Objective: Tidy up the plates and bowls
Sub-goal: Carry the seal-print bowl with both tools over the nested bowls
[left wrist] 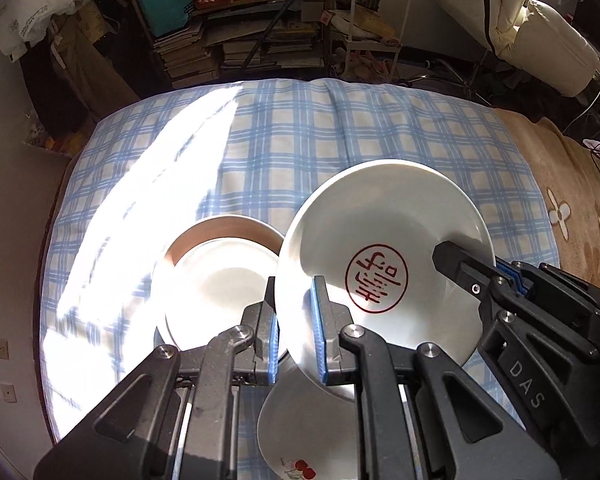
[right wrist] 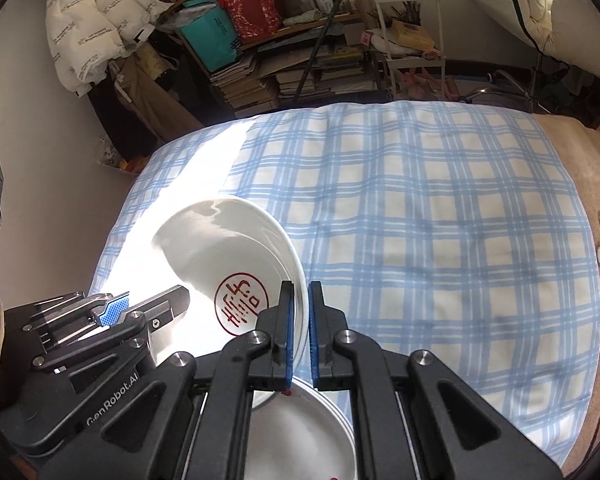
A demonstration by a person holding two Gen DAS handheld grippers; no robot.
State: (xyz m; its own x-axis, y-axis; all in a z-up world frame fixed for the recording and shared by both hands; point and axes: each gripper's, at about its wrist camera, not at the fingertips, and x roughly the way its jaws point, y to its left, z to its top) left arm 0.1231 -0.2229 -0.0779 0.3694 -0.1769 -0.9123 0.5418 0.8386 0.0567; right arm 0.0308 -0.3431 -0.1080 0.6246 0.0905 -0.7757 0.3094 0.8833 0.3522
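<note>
- The left gripper (left wrist: pixel 296 332) and the right gripper (right wrist: pixel 300 330) are both gripping the rim of one white plate (left wrist: pixel 384 256), its centre stamped with a red seal; each pair of blue pads is pinching the rim from inside and outside.
- In the left wrist view the right gripper (left wrist: pixel 464 268) is reaching in from 4 o'clock, and in the right wrist view the left gripper (right wrist: pixel 160 304) is coming in from 9 o'clock, so the two are taking the rim on opposite sides, probably to keep the dish steady.
- The plate is being carried above the checked bed cover (right wrist: pixel 420 220), tilted steeply, not flat. Its open face is turning toward the left wrist camera, and in that view it is leaning toward 11 o'clock.
- Being round, it has no long axis; only the seal gives it a heading.
- At 9 o'clock of it, a brown-rimmed bowl (left wrist: pixel 224 236) with a white dish nested inside is resting on the bed, likely the stack.
- Below the plate, at 6 o'clock, a cherry-printed plate (left wrist: pixel 300 432) is lying on the cover.
</note>
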